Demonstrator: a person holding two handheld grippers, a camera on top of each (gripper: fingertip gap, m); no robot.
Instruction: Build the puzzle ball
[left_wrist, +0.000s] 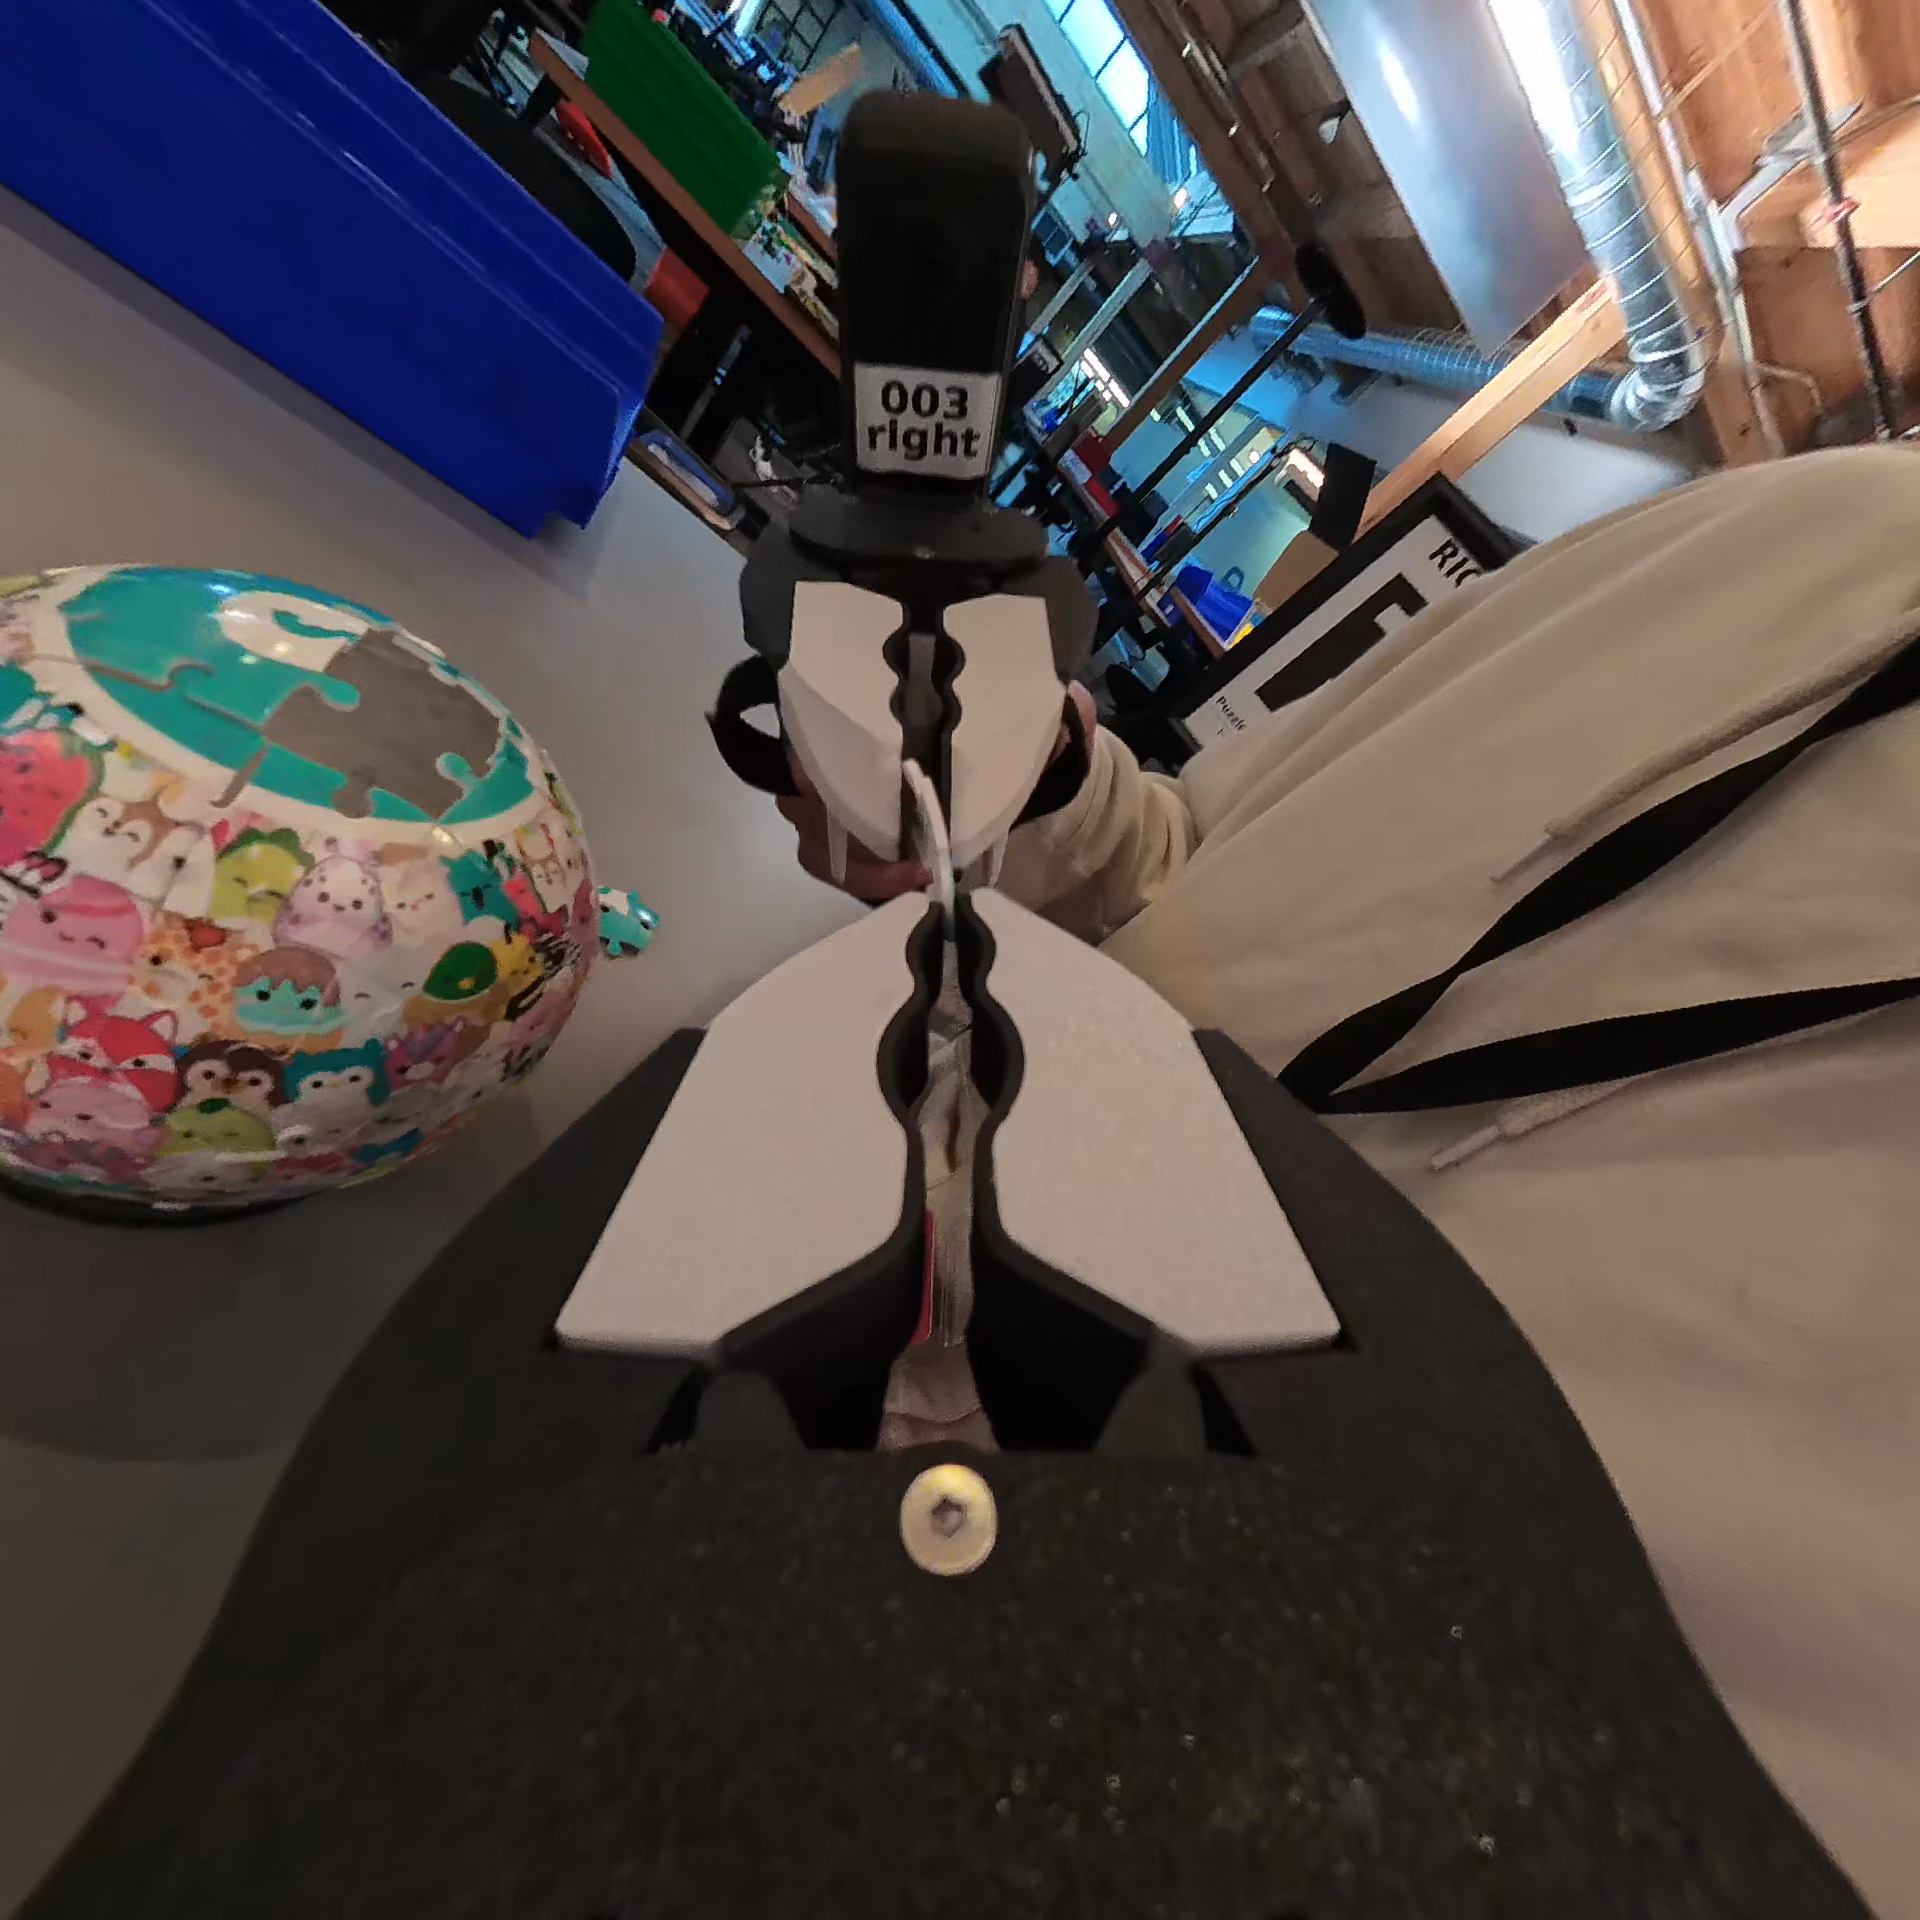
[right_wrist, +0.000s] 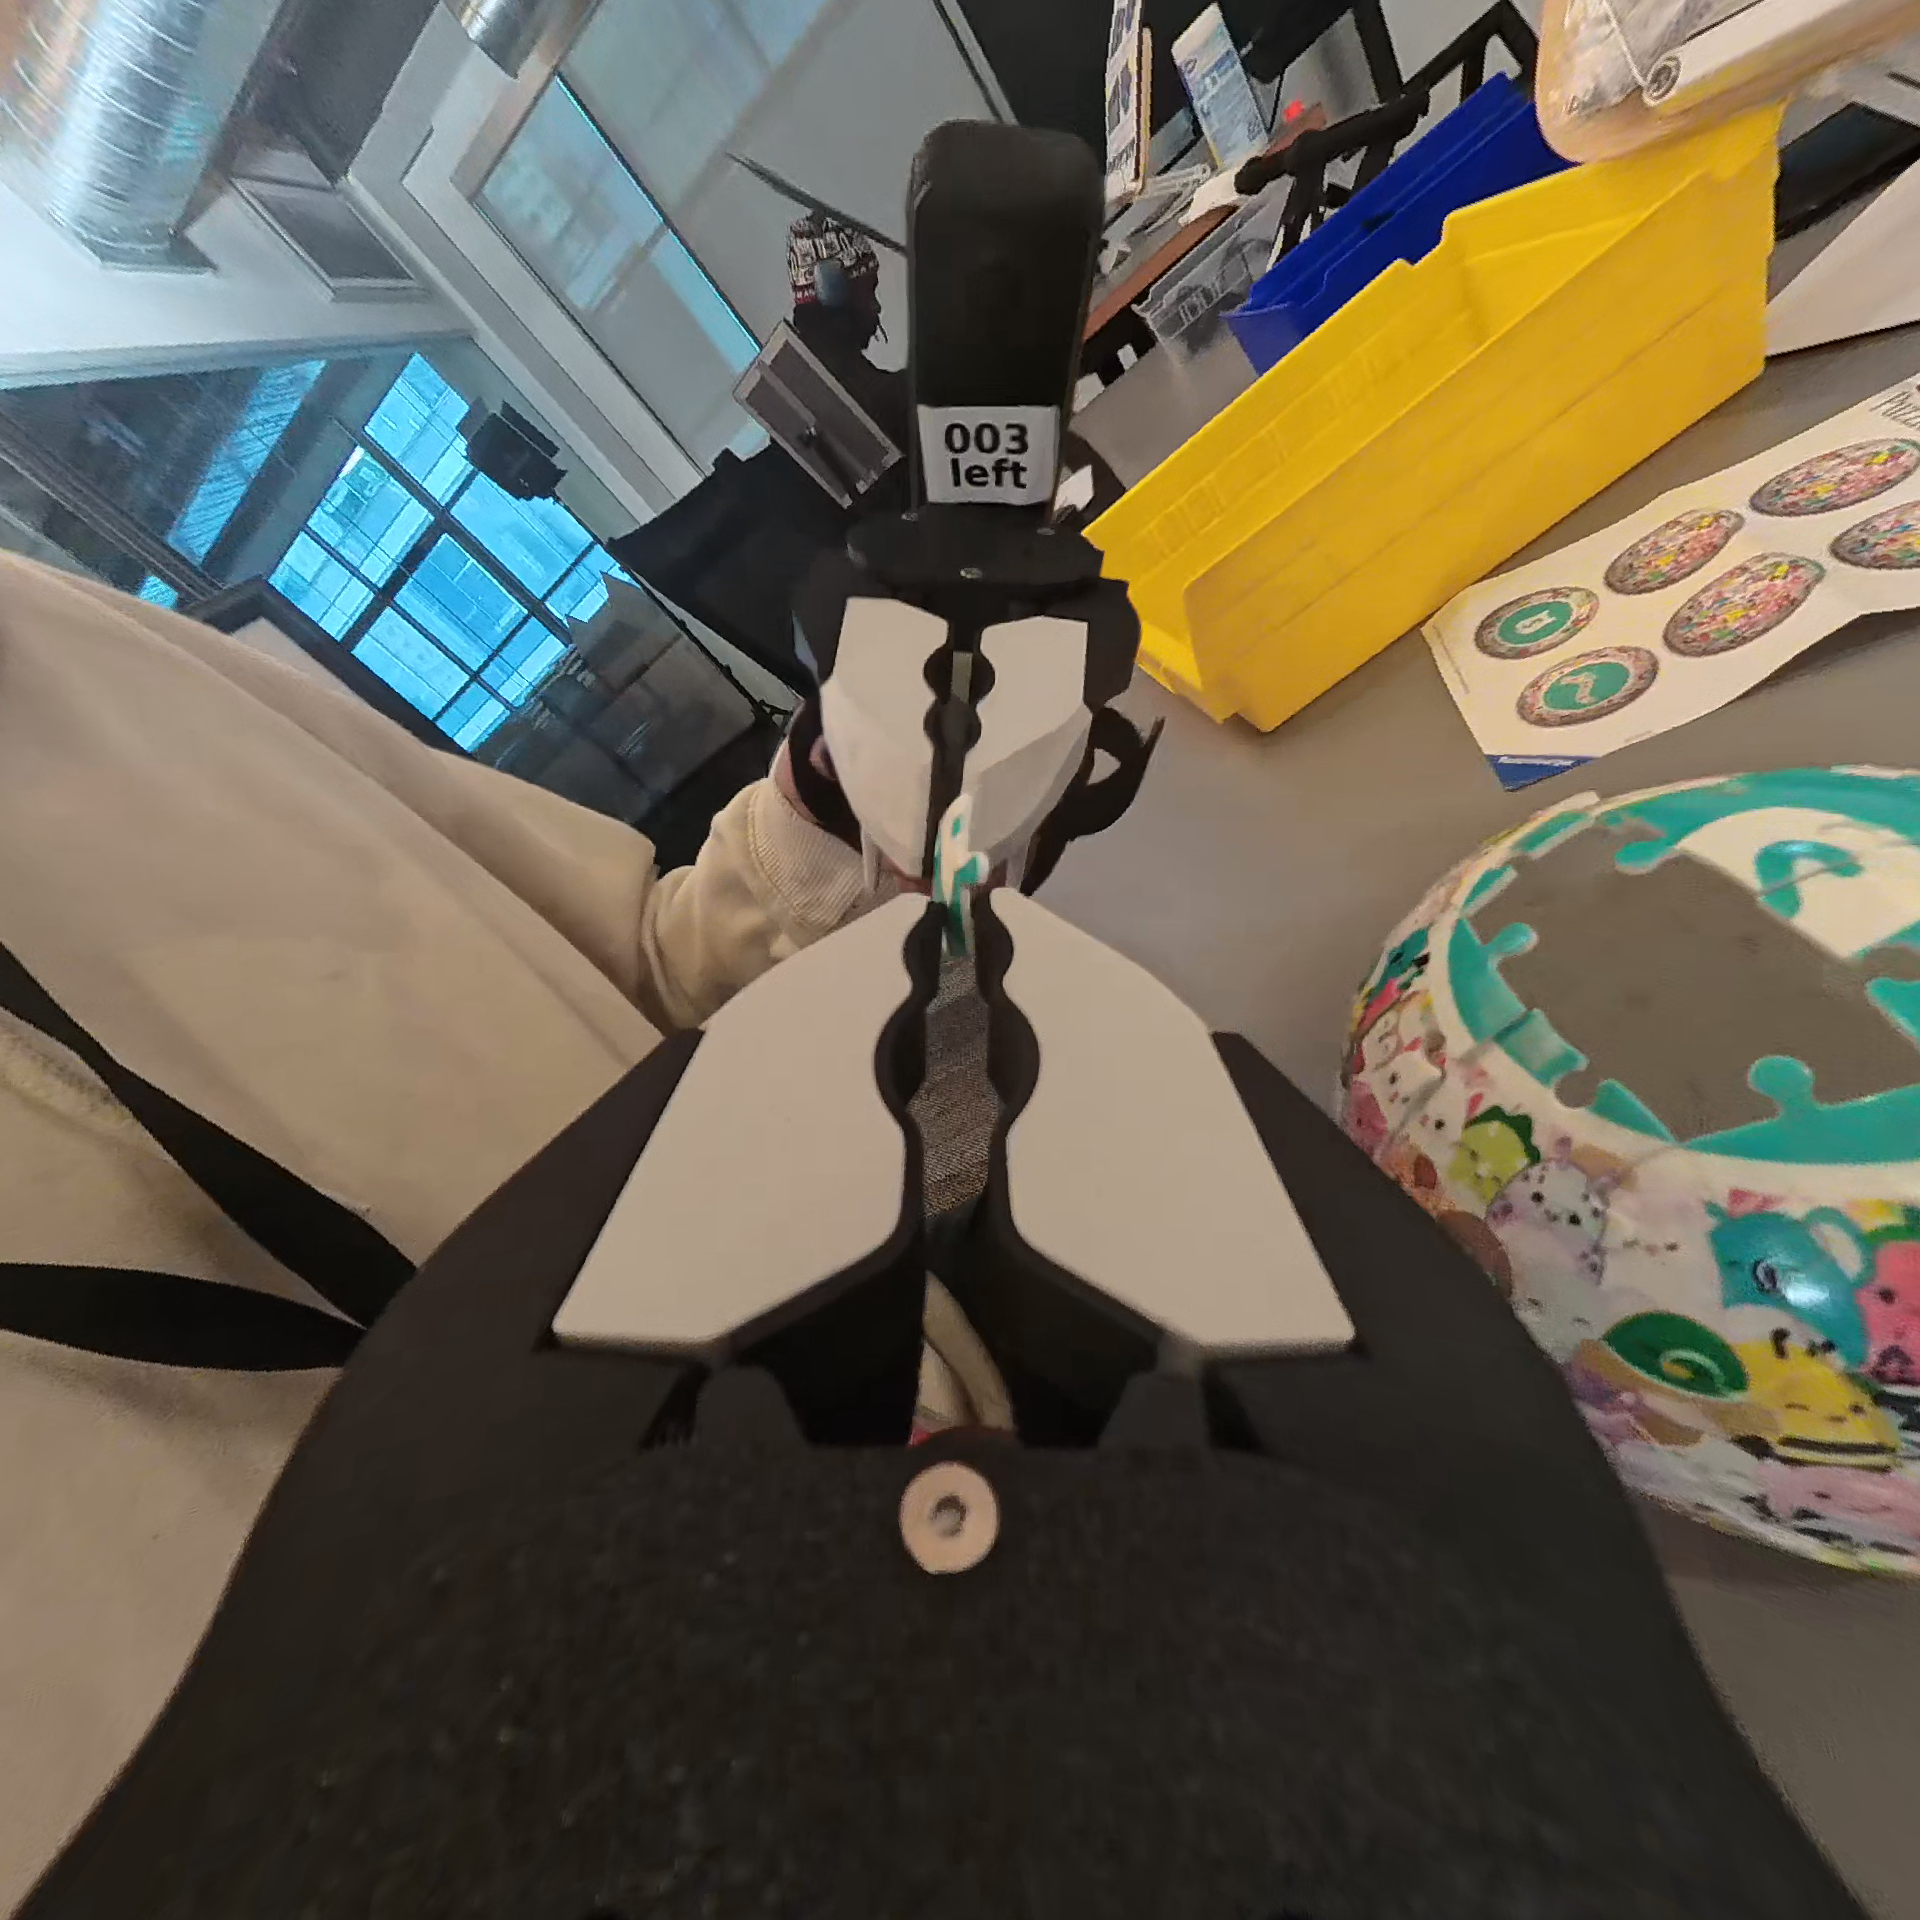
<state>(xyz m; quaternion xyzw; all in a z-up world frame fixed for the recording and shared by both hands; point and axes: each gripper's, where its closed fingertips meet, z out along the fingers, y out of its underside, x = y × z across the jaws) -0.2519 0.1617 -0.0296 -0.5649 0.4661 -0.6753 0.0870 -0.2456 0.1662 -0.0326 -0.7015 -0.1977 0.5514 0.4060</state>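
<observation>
Currently you are holding the left gripper (left_wrist: 948, 914) and the right gripper (right_wrist: 954, 904) tip to tip above the tabletop (left_wrist: 665, 665), both sets of jaws nearly closed on one small teal-and-white puzzle piece (right_wrist: 954, 871) that is bridging the two tips; which gripper is bearing it cannot be told. Item: the puzzle ball (left_wrist: 260, 883), sitting on the tabletop beside the grippers and apart from them, looking mostly assembled, its lower body covered in cartoon figures. Outstanding: a large gap (right_wrist: 1704, 997) is showing in the teal cap, so several pieces are waiting. Also present: one loose piece (left_wrist: 627, 917) lying just beside the ball, an instruction sheet (right_wrist: 1662, 613), and a yellow bin (right_wrist: 1455, 416) toward the far edge.
</observation>
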